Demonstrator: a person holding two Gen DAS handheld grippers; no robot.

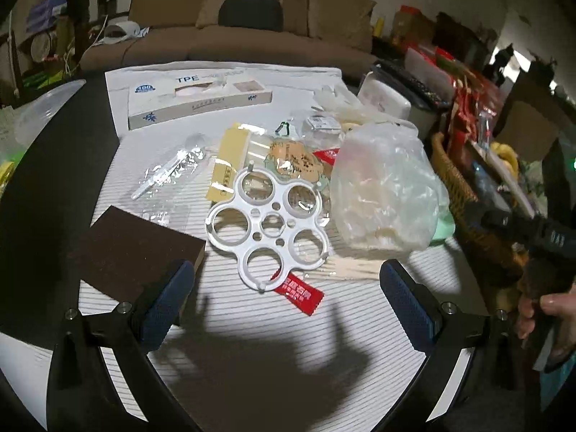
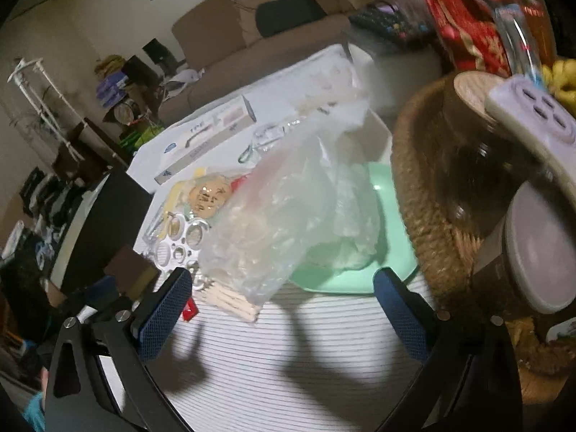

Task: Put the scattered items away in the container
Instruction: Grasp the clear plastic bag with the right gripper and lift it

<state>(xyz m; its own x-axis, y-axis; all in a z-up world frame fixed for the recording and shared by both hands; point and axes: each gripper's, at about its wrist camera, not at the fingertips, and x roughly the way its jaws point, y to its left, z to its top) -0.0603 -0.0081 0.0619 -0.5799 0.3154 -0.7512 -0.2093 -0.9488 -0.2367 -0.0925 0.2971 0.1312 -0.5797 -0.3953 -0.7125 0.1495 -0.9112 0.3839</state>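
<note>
My left gripper point(image 1: 284, 302) is open and empty above the striped mat, just short of a white holed plastic holder point(image 1: 268, 223) and a red packet point(image 1: 298, 293). A brown sponge block point(image 1: 135, 248) lies by its left finger. A clear plastic bag point(image 1: 385, 187) stands to the right; beyond lie a yellow packet point(image 1: 228, 162), a wrapped plastic spoon point(image 1: 169, 176) and a cookie packet point(image 1: 295, 162). My right gripper point(image 2: 282, 306) is open and empty, facing the same bag point(image 2: 284, 208), which leans on a mint green plate point(image 2: 381, 237). A woven basket point(image 2: 424, 198) is at the right.
A tissue box point(image 1: 198, 99) lies at the back of the mat. A white container point(image 1: 385, 99) stands behind the bag. The basket point(image 1: 453, 180) holds jars point(image 2: 478, 122) and a remote point(image 2: 532, 122). A sofa point(image 1: 252, 36) is behind the table. The right-hand gripper's body point(image 1: 532, 230) is at the right edge.
</note>
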